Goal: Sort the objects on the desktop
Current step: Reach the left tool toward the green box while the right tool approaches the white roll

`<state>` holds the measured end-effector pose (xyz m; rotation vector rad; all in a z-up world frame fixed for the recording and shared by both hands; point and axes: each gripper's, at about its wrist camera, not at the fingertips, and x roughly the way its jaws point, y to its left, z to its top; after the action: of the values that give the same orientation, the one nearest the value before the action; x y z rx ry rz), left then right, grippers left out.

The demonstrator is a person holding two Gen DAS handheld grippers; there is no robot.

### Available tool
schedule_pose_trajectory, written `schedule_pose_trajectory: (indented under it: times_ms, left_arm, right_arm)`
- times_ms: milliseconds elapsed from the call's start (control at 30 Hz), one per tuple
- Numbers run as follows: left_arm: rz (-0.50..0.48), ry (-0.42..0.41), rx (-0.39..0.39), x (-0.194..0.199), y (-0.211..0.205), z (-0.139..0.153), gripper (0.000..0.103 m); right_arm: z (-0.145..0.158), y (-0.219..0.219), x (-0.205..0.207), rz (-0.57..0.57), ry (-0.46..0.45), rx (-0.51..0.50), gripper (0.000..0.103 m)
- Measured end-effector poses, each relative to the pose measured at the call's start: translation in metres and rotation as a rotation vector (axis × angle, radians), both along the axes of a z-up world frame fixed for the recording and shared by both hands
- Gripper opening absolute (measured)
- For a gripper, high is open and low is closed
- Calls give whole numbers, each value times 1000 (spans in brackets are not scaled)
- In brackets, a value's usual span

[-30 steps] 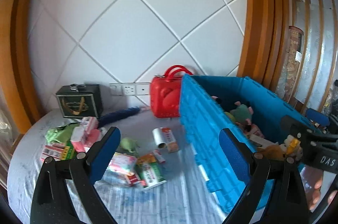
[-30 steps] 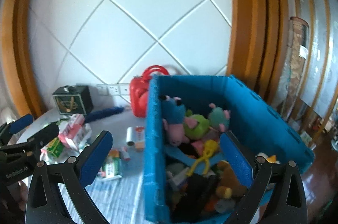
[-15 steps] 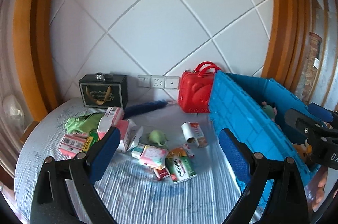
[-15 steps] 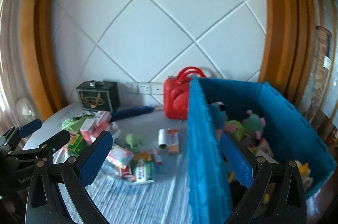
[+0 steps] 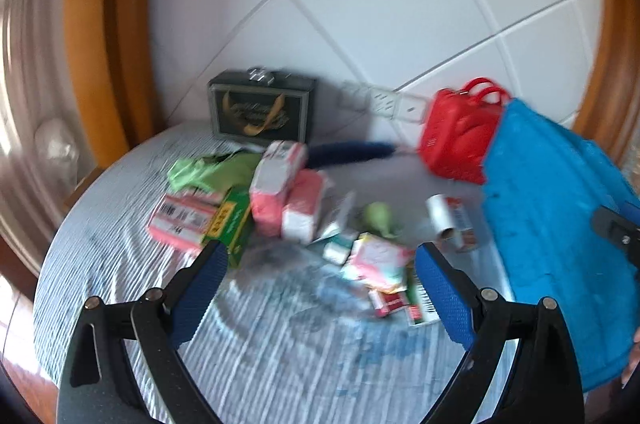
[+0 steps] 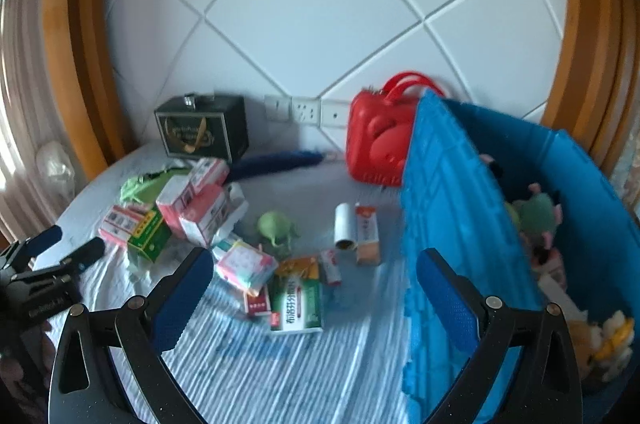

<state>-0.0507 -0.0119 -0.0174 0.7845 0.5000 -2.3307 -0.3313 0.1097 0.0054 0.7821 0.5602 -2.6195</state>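
Right wrist view: small cartons and a green plush toy (image 6: 276, 226) lie scattered across the striped worktop (image 6: 280, 364), within easy reach of the blue crate (image 6: 448, 232) that already holds soft toys, apparently the sorting bin. The right gripper (image 6: 314, 284) hangs above the medicine box (image 6: 297, 303), fingers spread wide and empty. The left gripper (image 5: 320, 282) hovers over the clutter, likewise wide apart, touching nothing.
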Motion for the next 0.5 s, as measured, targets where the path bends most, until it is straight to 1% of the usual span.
schedule_pose_trajectory:
  times_ms: [167, 333, 400, 500]
  left_arm:
    - [42, -74, 7, -3, -48, -31, 96]
    - [89, -164, 50, -4, -106, -74, 96]
    - [110, -207, 91, -6, -135, -96, 96]
    - [123, -254, 120, -15, -162, -114, 96]
  right_arm:
    - [-25, -8, -38, -24, -72, 31, 103]
    - [-55, -6, -87, -98, -155, 66, 103]
    - [-67, -6, -102, -123, -181, 77, 103]
    - [-86, -6, -128, -160, -229, 93, 103]
